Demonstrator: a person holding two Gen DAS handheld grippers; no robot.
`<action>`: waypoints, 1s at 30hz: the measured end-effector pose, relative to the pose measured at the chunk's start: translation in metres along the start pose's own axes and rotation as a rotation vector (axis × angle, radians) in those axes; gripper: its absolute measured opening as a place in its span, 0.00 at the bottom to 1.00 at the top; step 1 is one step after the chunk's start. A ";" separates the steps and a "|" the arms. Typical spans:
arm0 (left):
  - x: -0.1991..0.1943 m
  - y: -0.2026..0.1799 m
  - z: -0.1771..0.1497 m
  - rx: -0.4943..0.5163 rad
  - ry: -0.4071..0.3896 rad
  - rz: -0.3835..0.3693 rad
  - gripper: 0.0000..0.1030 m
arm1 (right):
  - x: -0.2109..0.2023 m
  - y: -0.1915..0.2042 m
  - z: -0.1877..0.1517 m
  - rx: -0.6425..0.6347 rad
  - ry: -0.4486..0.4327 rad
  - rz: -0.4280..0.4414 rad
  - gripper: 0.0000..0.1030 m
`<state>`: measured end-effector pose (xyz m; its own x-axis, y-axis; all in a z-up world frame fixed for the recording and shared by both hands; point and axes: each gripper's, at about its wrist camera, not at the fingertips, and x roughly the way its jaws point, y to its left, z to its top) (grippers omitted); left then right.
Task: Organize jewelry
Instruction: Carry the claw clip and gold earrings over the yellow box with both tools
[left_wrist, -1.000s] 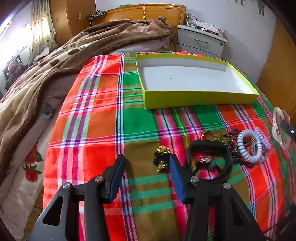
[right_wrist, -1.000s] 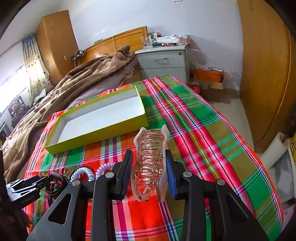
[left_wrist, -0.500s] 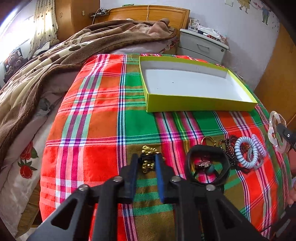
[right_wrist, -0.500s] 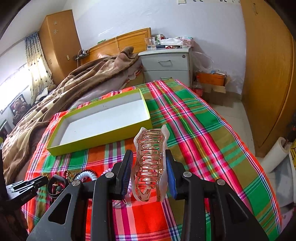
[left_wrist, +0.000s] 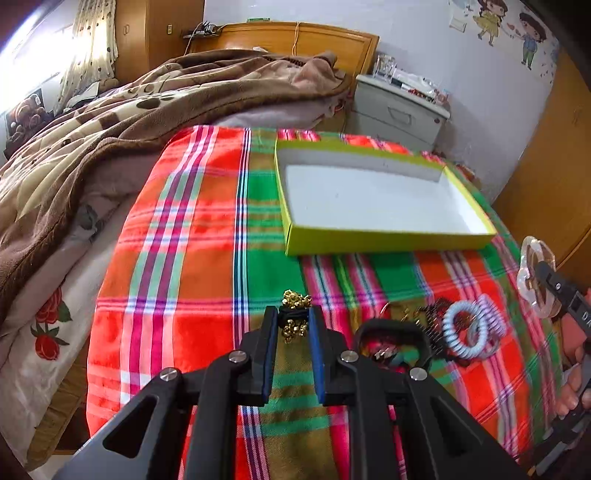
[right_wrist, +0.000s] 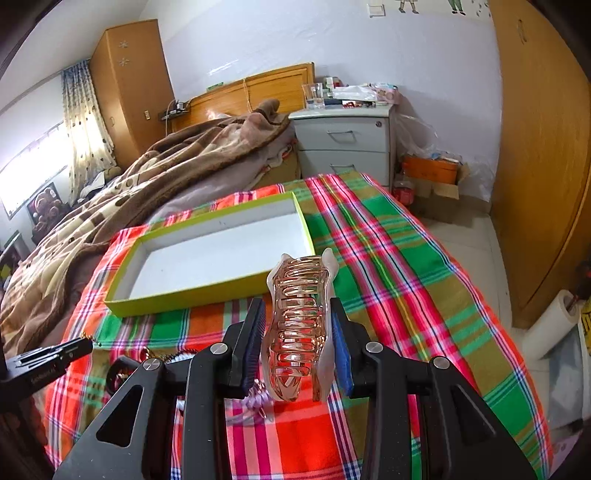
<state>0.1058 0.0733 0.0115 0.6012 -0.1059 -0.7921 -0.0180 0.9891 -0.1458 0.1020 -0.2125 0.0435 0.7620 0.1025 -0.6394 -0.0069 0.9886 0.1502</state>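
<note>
A black hair tie with gold beads (left_wrist: 294, 300) lies on the plaid cloth, and my left gripper (left_wrist: 293, 321) is shut on it, blue pads pressing its sides. My right gripper (right_wrist: 297, 303) is shut on a clear pink hair claw (right_wrist: 299, 325), held above the cloth in front of the lime-green box (right_wrist: 184, 300). The box (left_wrist: 384, 243) has a white inside with nothing in it. Right of the left gripper lies a pile: a black claw clip (left_wrist: 391, 334), spiral hair ties (left_wrist: 469, 328) and dark beads (left_wrist: 430, 309). The pink claw (left_wrist: 530, 266) also shows at the left wrist view's right edge.
A brown blanket (left_wrist: 110, 122) is heaped on the bed to the left. A grey nightstand (right_wrist: 343, 144) stands behind the bed's far corner. A wooden wardrobe (right_wrist: 543, 147) lines the right wall. The cloth drops off at the bed's right edge onto tiled floor (right_wrist: 480, 243).
The left jaws went from wide open to closed on the gold-beaded hair tie, after shifting onto it. The right gripper kept its hold on the pink claw, nearly still.
</note>
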 end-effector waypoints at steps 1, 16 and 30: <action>-0.002 -0.001 0.003 0.002 -0.007 0.000 0.17 | 0.000 0.001 0.003 -0.006 -0.004 0.003 0.34; 0.010 -0.012 0.074 0.018 -0.051 -0.072 0.17 | 0.042 0.019 0.057 -0.100 -0.004 0.054 0.34; 0.075 -0.029 0.121 0.036 0.005 -0.107 0.17 | 0.127 0.030 0.081 -0.205 0.097 0.008 0.34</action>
<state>0.2478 0.0491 0.0277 0.5942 -0.2118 -0.7760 0.0752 0.9751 -0.2086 0.2507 -0.1789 0.0282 0.6957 0.1109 -0.7097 -0.1521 0.9883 0.0054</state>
